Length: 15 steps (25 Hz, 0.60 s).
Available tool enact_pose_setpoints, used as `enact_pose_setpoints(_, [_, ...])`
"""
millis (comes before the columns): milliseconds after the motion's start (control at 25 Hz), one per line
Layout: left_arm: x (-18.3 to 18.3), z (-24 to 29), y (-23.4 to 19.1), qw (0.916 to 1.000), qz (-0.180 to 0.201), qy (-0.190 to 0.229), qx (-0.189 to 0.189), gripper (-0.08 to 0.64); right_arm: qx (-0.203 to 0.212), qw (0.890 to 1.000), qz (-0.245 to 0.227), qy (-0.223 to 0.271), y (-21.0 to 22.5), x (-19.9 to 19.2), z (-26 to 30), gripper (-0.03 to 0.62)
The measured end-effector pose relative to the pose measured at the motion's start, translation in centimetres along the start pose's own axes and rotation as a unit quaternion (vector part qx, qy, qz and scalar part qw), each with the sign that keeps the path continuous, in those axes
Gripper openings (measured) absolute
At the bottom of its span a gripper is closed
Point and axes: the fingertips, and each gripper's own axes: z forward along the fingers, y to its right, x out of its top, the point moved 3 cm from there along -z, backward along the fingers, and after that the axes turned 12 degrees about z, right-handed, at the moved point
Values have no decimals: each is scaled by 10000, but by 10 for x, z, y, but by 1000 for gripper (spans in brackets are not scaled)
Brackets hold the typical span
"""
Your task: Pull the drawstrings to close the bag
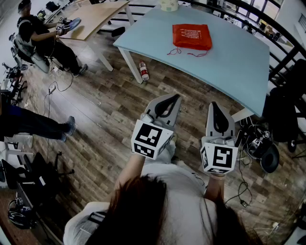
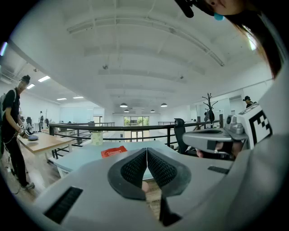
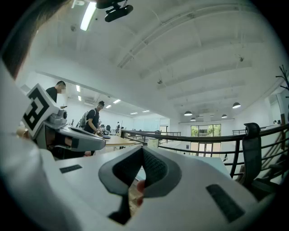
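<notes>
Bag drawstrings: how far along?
Nothing done: the red bag lies on the table, drawstrings loose beside it. Nothing in hand: left gripper and right gripper are shut, empty, short of the table. Remaining: reach, grasp the strings, pull.

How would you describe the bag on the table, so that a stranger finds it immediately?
Find the big light blue table. Near its far edge lies a flat orange-red drawstring bag, its red cords trailing toward the viewer. It is the only red thing on that table; its one neighbour is a pale cylindrical container.
</notes>
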Motion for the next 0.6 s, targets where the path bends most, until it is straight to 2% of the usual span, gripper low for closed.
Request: enact_pose_setpoints(600, [-14, 60, -55, 9996, -123, -32, -240, 17, -118, 9992, 326, -202, 13, -13, 74, 25])
